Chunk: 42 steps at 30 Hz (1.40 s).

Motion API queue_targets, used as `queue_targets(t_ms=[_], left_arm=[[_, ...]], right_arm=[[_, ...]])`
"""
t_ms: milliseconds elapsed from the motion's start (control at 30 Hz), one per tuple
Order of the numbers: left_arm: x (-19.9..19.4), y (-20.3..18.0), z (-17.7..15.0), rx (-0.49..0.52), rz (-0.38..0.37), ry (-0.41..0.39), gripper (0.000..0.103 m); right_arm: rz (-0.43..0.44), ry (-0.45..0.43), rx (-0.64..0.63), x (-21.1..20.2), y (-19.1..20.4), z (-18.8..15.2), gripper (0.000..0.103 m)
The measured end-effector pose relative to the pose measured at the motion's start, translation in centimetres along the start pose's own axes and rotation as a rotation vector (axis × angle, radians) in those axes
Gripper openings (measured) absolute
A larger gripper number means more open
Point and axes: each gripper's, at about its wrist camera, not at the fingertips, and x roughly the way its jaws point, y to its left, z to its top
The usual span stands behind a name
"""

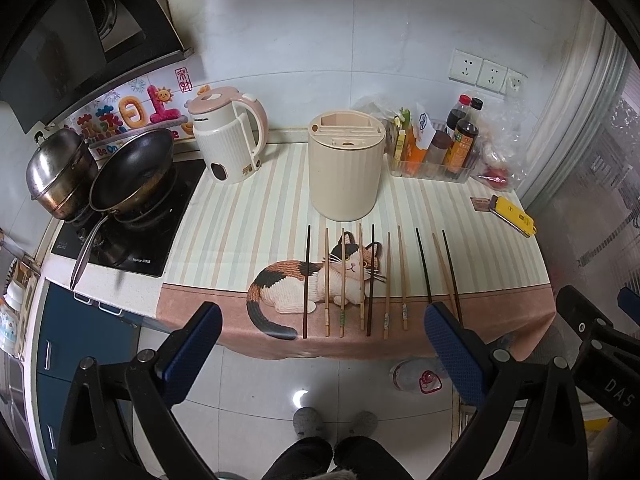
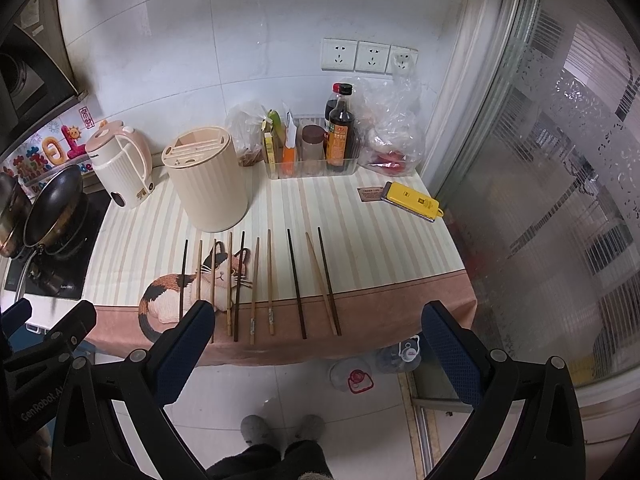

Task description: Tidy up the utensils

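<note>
Several chopsticks, some dark and some light wood, lie side by side on the striped cat-print cloth near its front edge; they also show in the right wrist view. A cream cylindrical utensil holder with slots in its top stands behind them, also in the right wrist view. My left gripper is open and empty, held in front of the table edge. My right gripper is open and empty too, just to the right of it.
A white and pink kettle stands left of the holder. A wok and a steel pot sit on the stove at the left. A clear tray of sauce bottles and a yellow device are at the back right.
</note>
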Motion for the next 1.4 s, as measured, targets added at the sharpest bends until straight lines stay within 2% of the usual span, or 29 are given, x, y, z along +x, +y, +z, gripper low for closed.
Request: queue_targets(t_ms=[833, 933, 1033, 1200, 1300, 1400], left_arm=[[-0.7, -0.3, -0.3, -0.006, -0.004, -0.007, 0.103], [-1.0, -0.4, -0.6, -0.004, -0.013, -0.04, 0.103], [-0.4, -0.4, -0.2, 0.007, -0.005, -0.095, 0.103], [3.5, 0.1, 1.0, -0.034, 0.071, -0.114, 0.103], [7.1, 0.7, 1.6, -0.061, 0.086, -0.059, 0.103], [11.3, 1.1, 2.2, -0.061, 0.119, 0.009, 0.103]], right_arm=[[0.007, -0.01, -0.007, -0.9, 0.0, -0.1, 0.103], [0.011, -0.014, 0.0, -0.9, 0.2, -0.3, 0.103], [0.083, -0.052, 0.025, -0.5, -0.1, -0.3, 0.103], [0.098, -0.073, -0.004, 2.6, -0.1, -0.1, 0.103], [0.116, -0.039, -0.003, 6.0, -0.2, 0.7, 0.103], [0.129, 0.016, 0.001, 10.0, -0.2, 1.8, 0.098]])
